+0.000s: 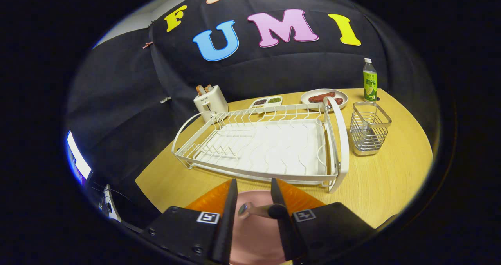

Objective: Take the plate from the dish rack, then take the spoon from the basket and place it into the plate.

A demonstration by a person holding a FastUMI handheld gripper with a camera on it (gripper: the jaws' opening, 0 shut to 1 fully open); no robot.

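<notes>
A pink plate (pixel 254 233) lies on the wooden table (pixel 383 186), right under my gripper (pixel 253 202) and in front of the white dish rack (pixel 266 147). A spoon (pixel 256 210) rests on the plate, crosswise between my fingers. Its shiny bowl is by the left finger and its dark handle reaches the right finger. The fingers stand apart, so the gripper is open. The rack holds no dishes. The wire basket (pixel 368 130) stands to the right of the rack, with nothing showing through its wires.
Behind the rack stand a white toaster (pixel 210 100), a small divided dish of seasonings (pixel 266 101) and a white plate with red food (pixel 324 97). A green-labelled bottle (pixel 370 81) is behind the basket. A lit screen (pixel 78 159) glows off the table's left side.
</notes>
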